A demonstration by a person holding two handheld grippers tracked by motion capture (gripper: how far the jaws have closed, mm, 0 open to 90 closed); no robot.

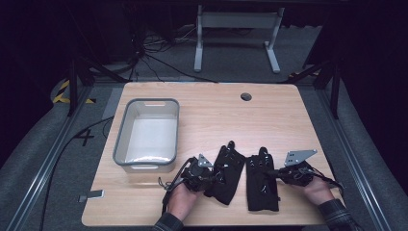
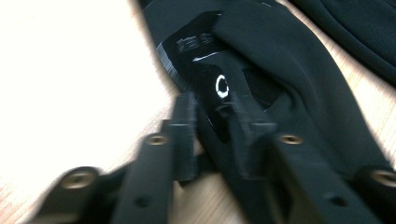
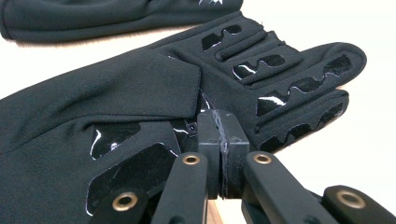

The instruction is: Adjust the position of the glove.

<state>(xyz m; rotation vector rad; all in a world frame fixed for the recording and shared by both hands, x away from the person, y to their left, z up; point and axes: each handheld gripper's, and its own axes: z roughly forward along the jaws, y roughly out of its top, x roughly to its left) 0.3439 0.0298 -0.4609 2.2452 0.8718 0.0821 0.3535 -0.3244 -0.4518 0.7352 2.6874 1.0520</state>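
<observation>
A: Where are the grippers?

B: The left gripper (image 1: pixel 208 174) has its jaws either side of a fold of the left glove (image 1: pixel 226 174), a small gap between them, pads pressing the cloth. The right gripper (image 1: pixel 275 172) has its jaws pressed together, pinching the edge of the right glove (image 1: pixel 261 183).

A: And the gloves?

B: Both black, flat on the worktop (image 1: pixel 211 120) near its front edge, side by side, fingers pointing away from the person. In the right gripper view the glove (image 3: pixel 140 93) shows glossy patches.

A: What else is on that worktop?

B: Pale wood grain, rounded corners, a round cable hole (image 1: pixel 246 96) near the far edge. A grey bin (image 1: pixel 147 134) stands at the left, apart from the gloves.

A: And around it?

B: Grey carpet (image 1: pixel 231 62), cables (image 1: pixel 154 53) trailing behind, a white table frame (image 1: pixel 235 33) farther back, metal rails (image 1: pixel 43 163) along both sides, yellow-black tape (image 1: pixel 61 91) at the left. The background is dark.
</observation>
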